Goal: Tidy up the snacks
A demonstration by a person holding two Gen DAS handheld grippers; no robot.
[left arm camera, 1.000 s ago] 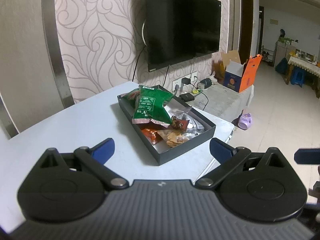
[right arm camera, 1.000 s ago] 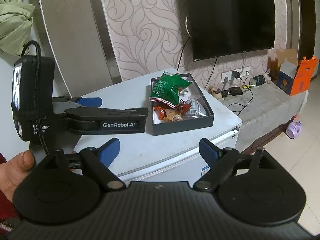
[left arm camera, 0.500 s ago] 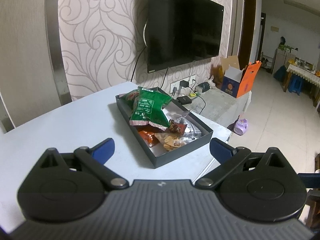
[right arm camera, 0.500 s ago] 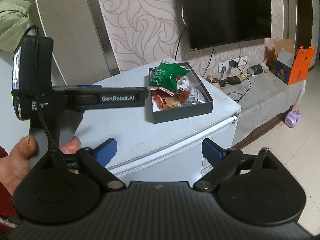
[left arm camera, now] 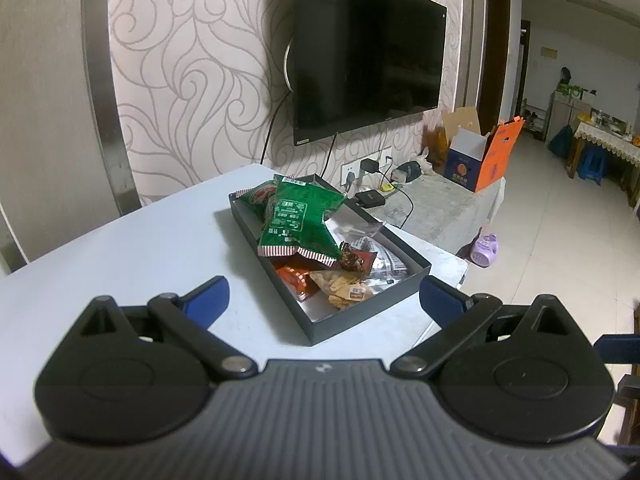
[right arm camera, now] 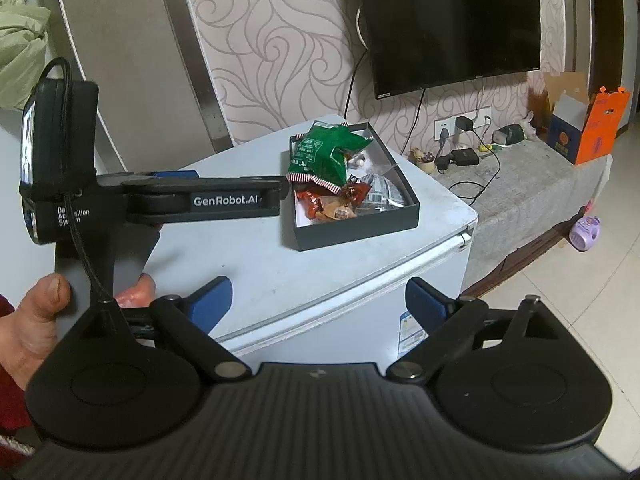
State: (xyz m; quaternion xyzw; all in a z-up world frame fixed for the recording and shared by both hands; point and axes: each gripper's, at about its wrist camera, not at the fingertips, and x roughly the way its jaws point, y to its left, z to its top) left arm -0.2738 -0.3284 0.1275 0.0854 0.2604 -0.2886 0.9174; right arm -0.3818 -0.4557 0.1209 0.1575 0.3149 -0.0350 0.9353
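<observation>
A dark open box (left arm camera: 362,312) (right arm camera: 360,232) sits near the right end of a pale blue-white cabinet top (left arm camera: 152,248) (right arm camera: 248,256). It holds a green snack bag (left arm camera: 300,220) (right arm camera: 326,152), red packets (left arm camera: 296,278) (right arm camera: 316,204) and clear wrappers (left arm camera: 384,258). My left gripper (left arm camera: 322,298) is open and empty, hovering over the top just short of the box. It shows from the side in the right wrist view (right arm camera: 200,202). My right gripper (right arm camera: 318,298) is open and empty, lower and further back, off the cabinet's front edge.
A wall TV (left arm camera: 368,44) hangs behind the cabinet. A low stone ledge (right arm camera: 536,176) to the right carries chargers, cables and an orange box (left arm camera: 484,160). A purple slipper (left arm camera: 484,246) lies on the tiled floor. A hand (right arm camera: 36,320) holds the left gripper.
The left gripper has moved a little closer to the box. The right gripper has drifted slightly; the left gripper now sits higher in its view. Both stayed open.
</observation>
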